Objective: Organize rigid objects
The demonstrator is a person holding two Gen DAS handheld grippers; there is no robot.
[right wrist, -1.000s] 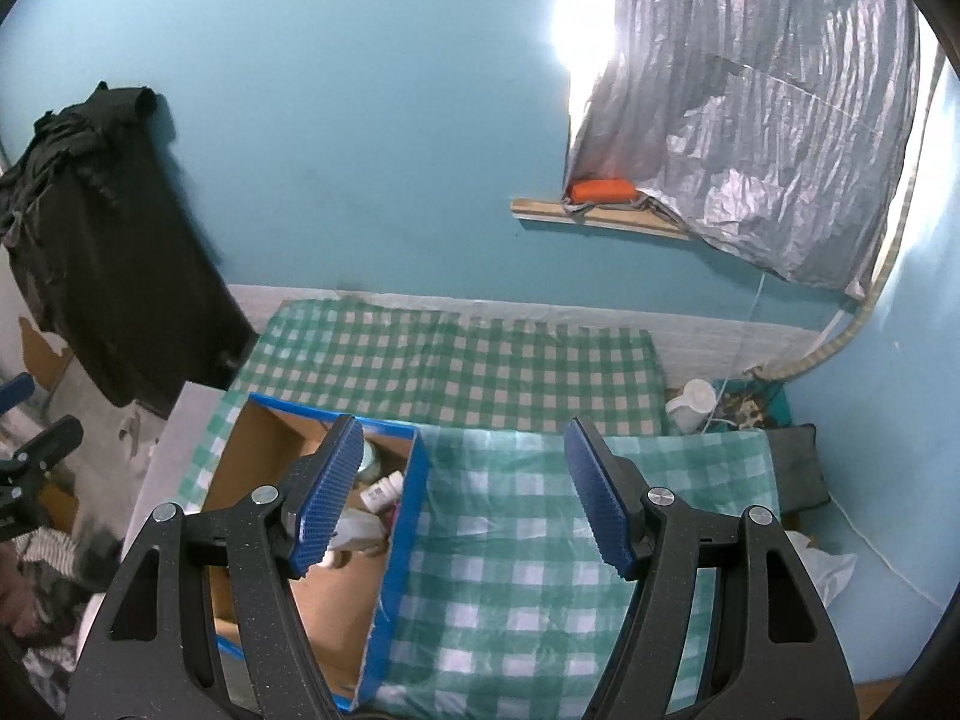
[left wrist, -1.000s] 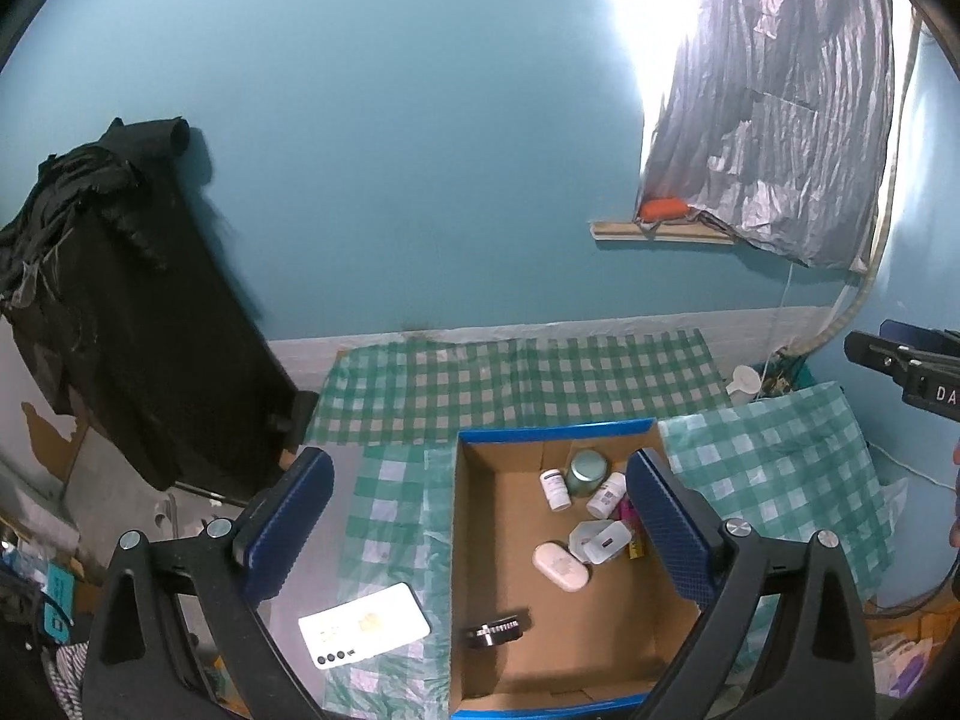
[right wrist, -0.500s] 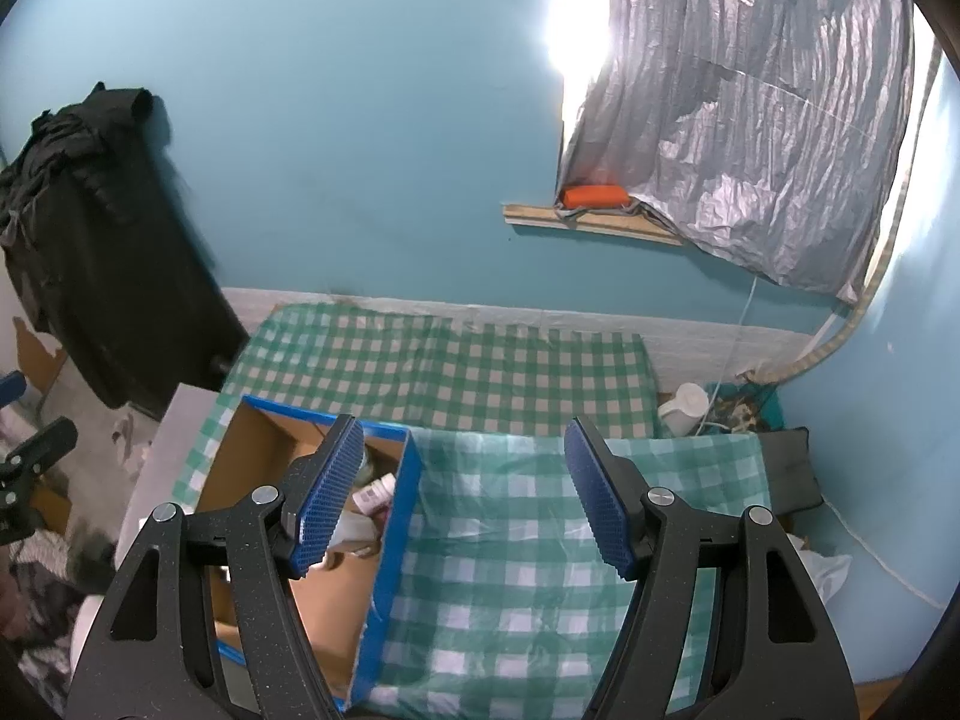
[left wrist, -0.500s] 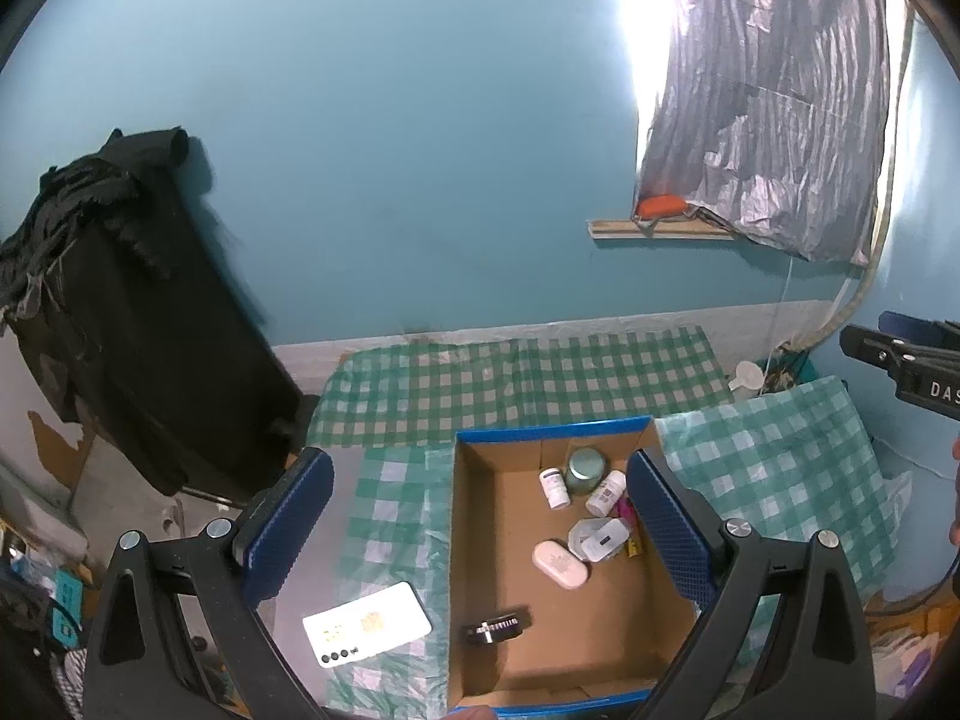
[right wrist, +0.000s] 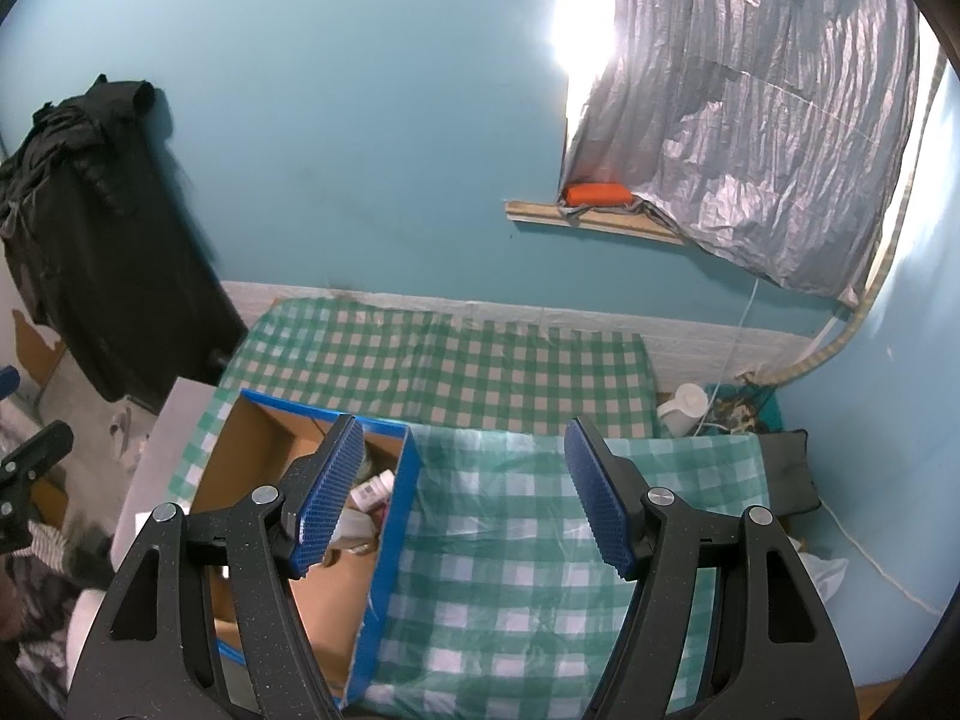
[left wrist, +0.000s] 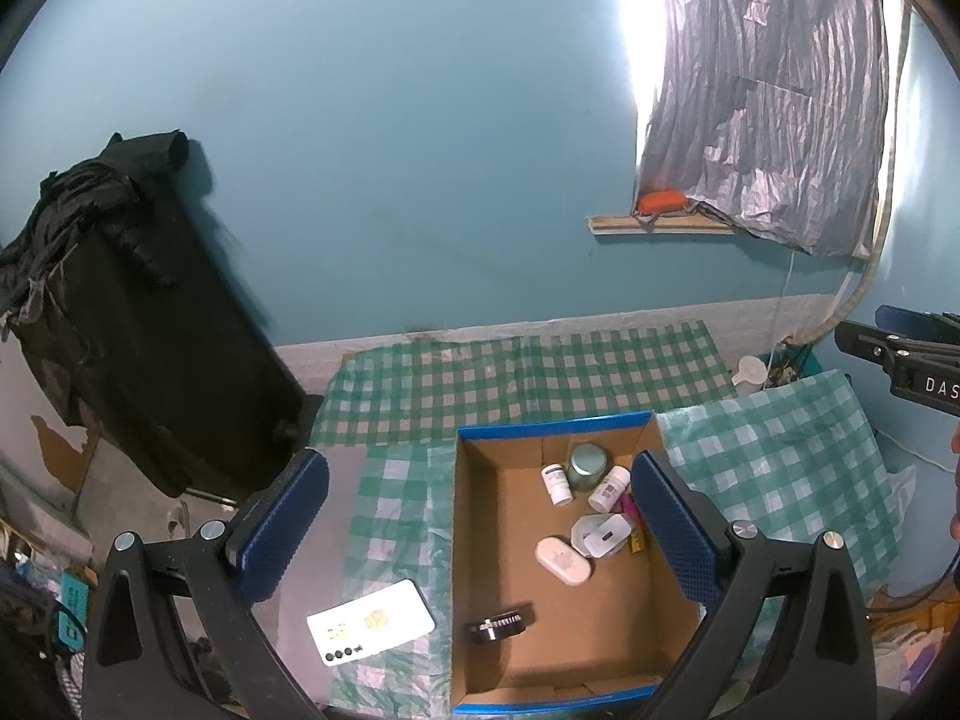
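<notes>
1. Two grippers, left (left wrist: 480,531) and right (right wrist: 465,495), both spread wide, holding nothing.
2. Box (left wrist: 474,570) under left gripper holds bottles (left wrist: 557,483), jar (left wrist: 587,463), cases.
3. Phone (left wrist: 371,621) left outside on cloth (left wrist: 390,498); probably last.

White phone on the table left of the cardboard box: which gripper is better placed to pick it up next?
Left, probably. The left gripper is open above the phone and the box, with the phone near its left finger. The right gripper faces bare checked cloth beyond the box's far side.
</notes>
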